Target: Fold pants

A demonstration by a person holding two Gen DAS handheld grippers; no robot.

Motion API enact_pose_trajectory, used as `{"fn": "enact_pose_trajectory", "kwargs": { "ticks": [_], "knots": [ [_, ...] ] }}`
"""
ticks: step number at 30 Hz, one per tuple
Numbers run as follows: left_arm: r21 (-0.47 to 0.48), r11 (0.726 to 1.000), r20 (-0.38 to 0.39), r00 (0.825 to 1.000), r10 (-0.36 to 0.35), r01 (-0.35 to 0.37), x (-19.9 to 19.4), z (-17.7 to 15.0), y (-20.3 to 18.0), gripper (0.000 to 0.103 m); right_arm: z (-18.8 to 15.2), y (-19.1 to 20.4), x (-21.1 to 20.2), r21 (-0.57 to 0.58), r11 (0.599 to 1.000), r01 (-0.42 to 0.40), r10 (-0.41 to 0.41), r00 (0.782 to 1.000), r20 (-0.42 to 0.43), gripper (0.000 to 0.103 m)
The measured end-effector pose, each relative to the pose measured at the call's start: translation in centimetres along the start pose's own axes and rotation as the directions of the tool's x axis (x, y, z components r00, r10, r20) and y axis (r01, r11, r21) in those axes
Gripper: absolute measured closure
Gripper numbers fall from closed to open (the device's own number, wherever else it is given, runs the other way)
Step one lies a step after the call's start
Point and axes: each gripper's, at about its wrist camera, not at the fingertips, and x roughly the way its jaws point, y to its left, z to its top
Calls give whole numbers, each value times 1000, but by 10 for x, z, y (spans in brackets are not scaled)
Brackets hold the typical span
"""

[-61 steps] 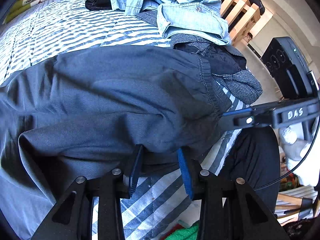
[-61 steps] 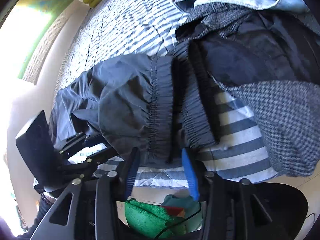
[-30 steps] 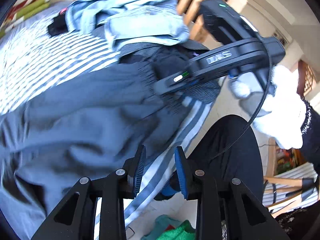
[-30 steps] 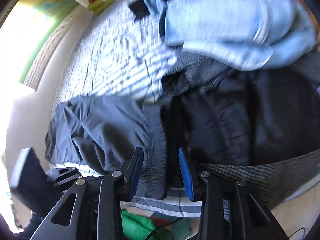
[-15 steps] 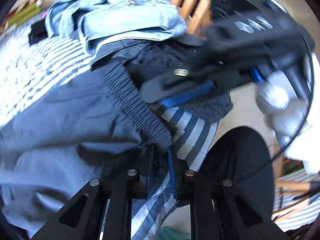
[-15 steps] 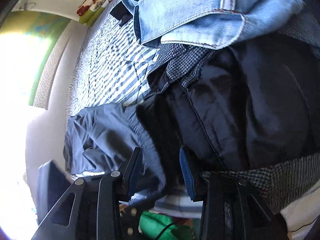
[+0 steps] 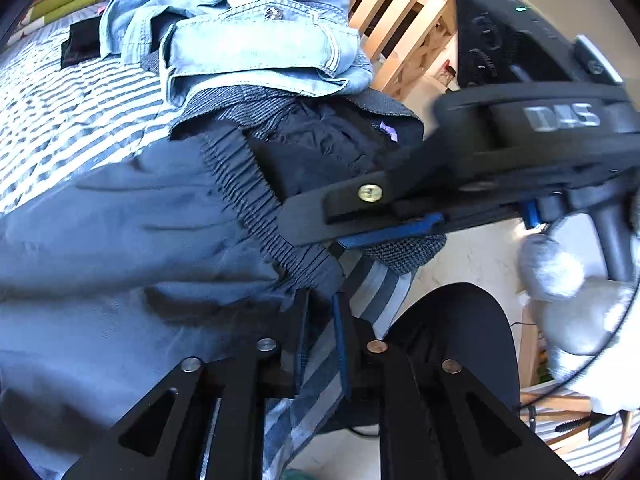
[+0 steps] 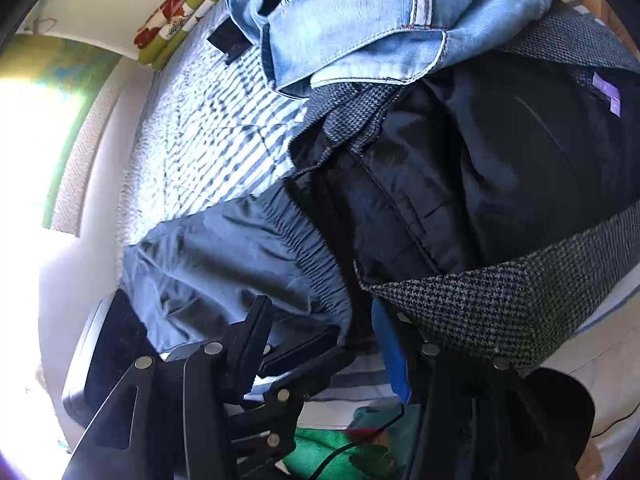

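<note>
the striped bed [image 7: 72, 120] carries the blue-grey pants [image 7: 132, 240], spread flat beside a heap of jeans [image 7: 256, 44] and a dark jacket [image 8: 500, 168]. the left tongs [image 7: 320, 336] pinch the waistband corner, jaws easing apart. the right tongs [image 8: 320, 332] straddle the waistband, widening, not pressing it.

The striped bed [image 7: 80, 92] lies bare to the left beyond the blue pants [image 7: 120, 232], leaving open surface there. On the right the way is crowded: a dark jacket [image 8: 480, 168] with a houndstooth garment [image 8: 480, 304] touches the pants' waistband, and light denim clothes [image 7: 248, 40] are heaped on top. The right tool [image 7: 360, 224] reaches across just above the waistband, right in front of the left tool [image 7: 320, 332]. A wooden slatted frame [image 7: 400, 12] closes off the far side.
</note>
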Motion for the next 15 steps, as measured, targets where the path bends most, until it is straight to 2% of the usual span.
{"fn": "enact_pose_trajectory", "kwargs": {
  "ticks": [3,6,10,11,12,14,15],
  "knots": [
    [15,999,16,999,36,-36,-19,-9,3,81,5,-4,10,-6,1000,8,-8,1000,-24,54],
    [19,996,29,996,86,-87,-38,-16,10,81,9,0,24,-37,996,76,-77,997,-23,54],
    [18,990,35,990,137,-137,-52,-15,24,81,7,21,33,-132,977,169,-167,986,30,52],
    [23,989,37,989,142,-143,-53,-15,29,81,6,25,35,-156,970,187,-183,982,37,57],
    [33,988,40,988,152,-154,-54,-16,30,81,5,29,38,-182,964,191,-191,981,22,72],
    [68,983,48,985,166,-169,-53,-16,22,78,9,28,39,-159,973,170,-172,985,2,77],
    [86,982,51,985,164,-168,-50,-18,21,71,12,25,38,-134,981,142,-146,989,-16,79]
  ]
}}
